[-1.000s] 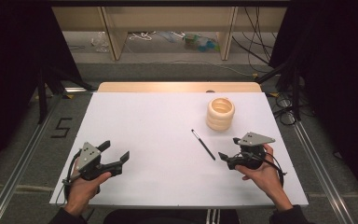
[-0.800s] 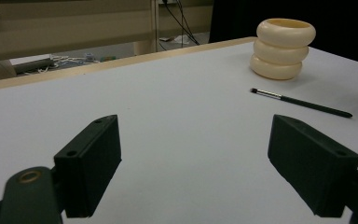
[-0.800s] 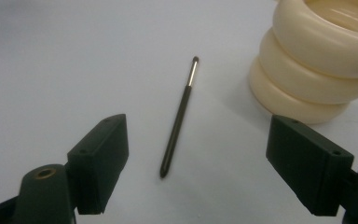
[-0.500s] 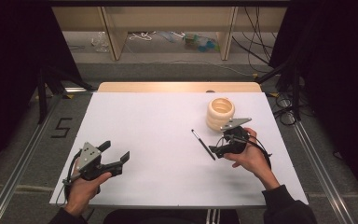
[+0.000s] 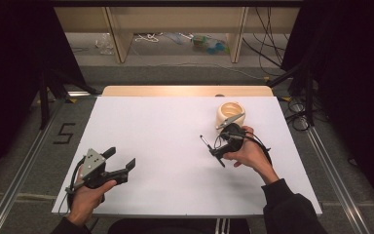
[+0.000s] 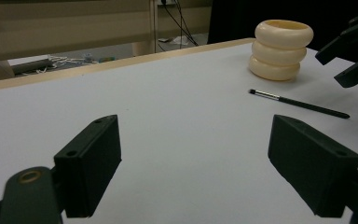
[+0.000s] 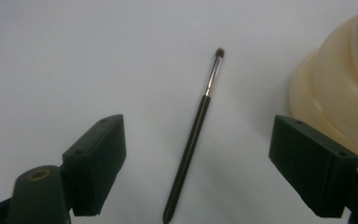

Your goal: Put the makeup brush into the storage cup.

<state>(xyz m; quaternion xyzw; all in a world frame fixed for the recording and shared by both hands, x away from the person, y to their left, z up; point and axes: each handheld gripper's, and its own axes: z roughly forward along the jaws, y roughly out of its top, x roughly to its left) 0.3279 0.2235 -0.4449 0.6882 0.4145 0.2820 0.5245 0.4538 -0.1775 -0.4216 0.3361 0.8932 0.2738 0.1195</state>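
My right claw [image 7: 198, 163] is hovering with its two black jaws spread wide, and the thin black brush with a silver ferrule and dark bristle tip [image 7: 193, 135] is lying between them on the white table [image 7: 74, 56], touched by neither jaw. In the right gripper view the brush is running lengthwise away from me, bristles at the far end, a little closer to the left jaw than to the right. Just past the right jaw, the cream-coloured holder shaped like three stacked rings [image 7: 340, 93] is standing on the table, near the brush but apart from it.

From the high view, my right claw [image 5: 215, 147] is sitting over the brush [image 5: 205, 142], whose tip is poking out on the side away from my hand, and the ringed holder [image 5: 230, 113] is standing upright just behind it, toward the far edge of the table [image 5: 151, 122].

My left claw [image 5: 121, 163] is resting well apart, near the front left corner of the table, its jaws also spread and gripping nothing. In the left gripper view I am looking across bare table toward the brush [image 6: 298, 103] and the holder [image 6: 279, 49] beyond.
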